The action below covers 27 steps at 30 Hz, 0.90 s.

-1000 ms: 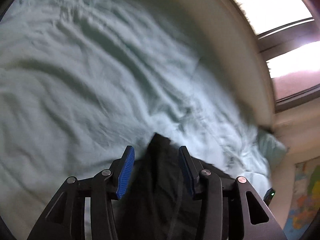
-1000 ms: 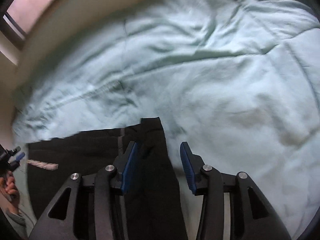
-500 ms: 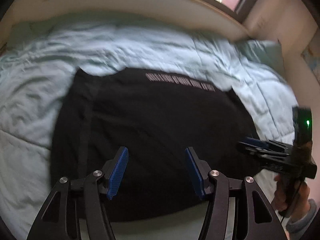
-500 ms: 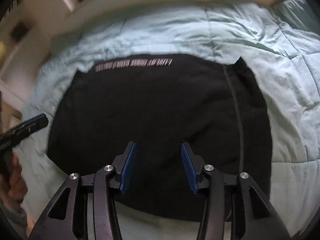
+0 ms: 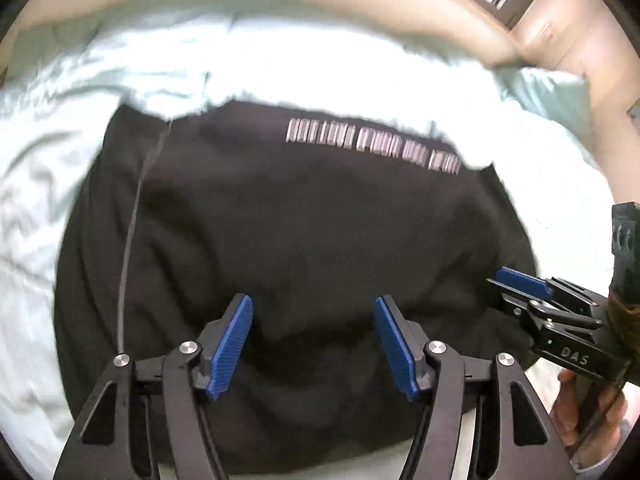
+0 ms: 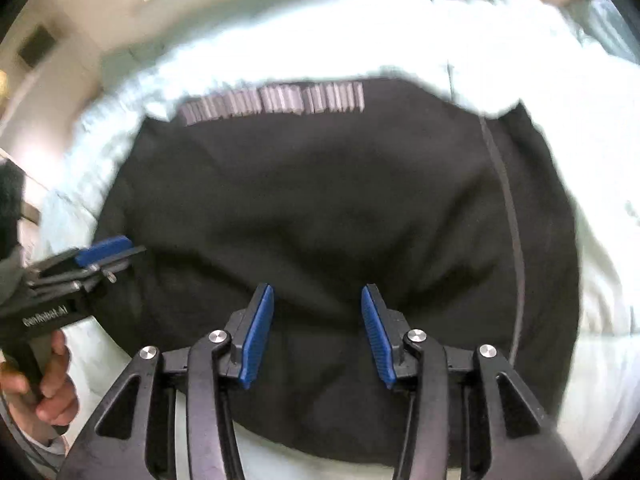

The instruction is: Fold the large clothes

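One pale green bedspread (image 5: 48, 184) extended beyond every edge of one black garment (image 5: 304, 240) lying flat upon it. Two grippers, left gripper (image 5: 314, 342) and right gripper (image 6: 318, 334), hovered over its near hem, jaws spread, gripping nothing.

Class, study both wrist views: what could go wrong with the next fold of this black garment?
1. Both tongs, left and right, are open and hold nothing, so a shallow pinch may lift only one layer of the black garment.
2. The quilt beneath is soft and wrinkled; it might get pinched too.
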### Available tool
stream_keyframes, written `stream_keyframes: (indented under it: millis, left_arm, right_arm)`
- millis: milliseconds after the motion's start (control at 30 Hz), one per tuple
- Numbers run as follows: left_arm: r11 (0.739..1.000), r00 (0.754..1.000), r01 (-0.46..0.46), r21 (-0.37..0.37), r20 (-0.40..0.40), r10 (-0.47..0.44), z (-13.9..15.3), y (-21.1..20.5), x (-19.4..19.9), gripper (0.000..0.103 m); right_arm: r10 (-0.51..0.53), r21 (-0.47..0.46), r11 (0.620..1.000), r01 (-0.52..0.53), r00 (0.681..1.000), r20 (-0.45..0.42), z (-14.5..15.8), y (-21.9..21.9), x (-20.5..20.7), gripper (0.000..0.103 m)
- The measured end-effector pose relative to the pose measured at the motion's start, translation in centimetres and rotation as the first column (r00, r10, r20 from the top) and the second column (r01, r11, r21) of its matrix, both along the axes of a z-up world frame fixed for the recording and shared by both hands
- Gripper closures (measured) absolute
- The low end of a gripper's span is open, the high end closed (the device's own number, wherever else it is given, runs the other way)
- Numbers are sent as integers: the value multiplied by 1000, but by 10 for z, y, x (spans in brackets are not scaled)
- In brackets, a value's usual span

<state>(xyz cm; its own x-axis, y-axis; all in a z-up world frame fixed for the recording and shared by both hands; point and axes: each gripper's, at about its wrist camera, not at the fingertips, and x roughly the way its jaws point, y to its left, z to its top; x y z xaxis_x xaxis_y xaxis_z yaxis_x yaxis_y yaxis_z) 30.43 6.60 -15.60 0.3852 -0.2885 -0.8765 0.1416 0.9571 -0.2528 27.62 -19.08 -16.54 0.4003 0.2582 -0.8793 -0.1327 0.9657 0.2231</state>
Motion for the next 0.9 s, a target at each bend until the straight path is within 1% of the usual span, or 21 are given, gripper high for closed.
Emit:
stream_keyframes:
  millis: [67, 133, 200, 233, 267, 333, 400, 500, 533, 567, 600, 633, 667, 700, 767, 833, 900]
  left_arm:
    - [1000, 1000, -27, -14, 13, 28, 6, 0, 27, 37]
    - [999, 999, -48, -19, -13, 48, -3, -3, 50, 37]
    - [998, 995, -68, 2, -75, 68, -29, -2, 73, 37]
    - [997, 992, -71, 25, -105, 73, -45, -3, 83, 36]
    - [996, 990, -74, 39, -114, 78, -52, -4, 87, 34]
    - [994, 990, -69, 81, -114, 78, -61, -5, 94, 30]
    - [991, 992, -61, 117, -106, 74, -62, -8, 98, 25]
    - [995, 991, -65, 79, -113, 73, -55, -4, 99, 24]
    - [996, 992, -61, 62, -104, 67, -51, -3, 91, 24]
    - [997, 994, -57, 51, -87, 61, -40, 1, 84, 25]
    - [997, 995, -55, 51, -77, 59, -34, 3, 78, 25]
    - [998, 997, -52, 47, -60, 55, -24, 4, 64, 25]
    - [998, 998, -45, 36, -40, 46, -15, 8, 53, 25]
    - [999, 999, -40, 29, -27, 40, -7, 14, 41, 25]
    - [999, 999, -42, 21, -17, 42, 2, 22, 22, 25]
    - [999, 999, -43, 2, -6, 43, 8, 30, -1, 25]
    - [999, 998, -47, 16, -33, 48, 0, 31, -14, 25]
  right_arm:
    - [-38, -30, 999, 38, 999, 19, 2, 0, 27, 54]
    - [-78, -29, 996, 78, 997, -4, -12, -5, 51, 54]
    - [-90, -12, 996, 90, 993, -70, -38, -7, 71, 54]
    - [-90, -10, 996, 90, 989, -120, -55, -7, 81, 54]
    - [-92, -10, 996, 92, 986, -137, -64, -7, 88, 54]
    - [-92, -18, 996, 90, 985, -146, -73, -7, 92, 54]
    - [-86, -31, 996, 82, 985, -153, -77, -5, 94, 54]
    - [-81, -17, 997, 79, 985, -154, -69, -8, 89, 54]
    - [-82, -7, 997, 82, 986, -146, -64, -7, 89, 54]
    - [-80, 11, 997, 82, 988, -133, -54, -9, 81, 54]
    - [-75, 29, 996, 79, 990, -117, -44, -10, 71, 54]
    - [-68, 42, 996, 73, 992, -104, -35, -10, 64, 54]
    - [-52, 53, 997, 56, 995, -82, -26, -11, 51, 54]
    - [-39, 44, 998, 42, 997, -69, -20, -11, 37, 53]
    - [-30, 18, 999, 31, 997, -71, -15, -11, 17, 53]
    - [-14, 15, 1000, 16, 997, -72, -18, -7, -1, 53]
    - [-16, -36, 999, 12, 994, -112, -32, -3, -11, 53]
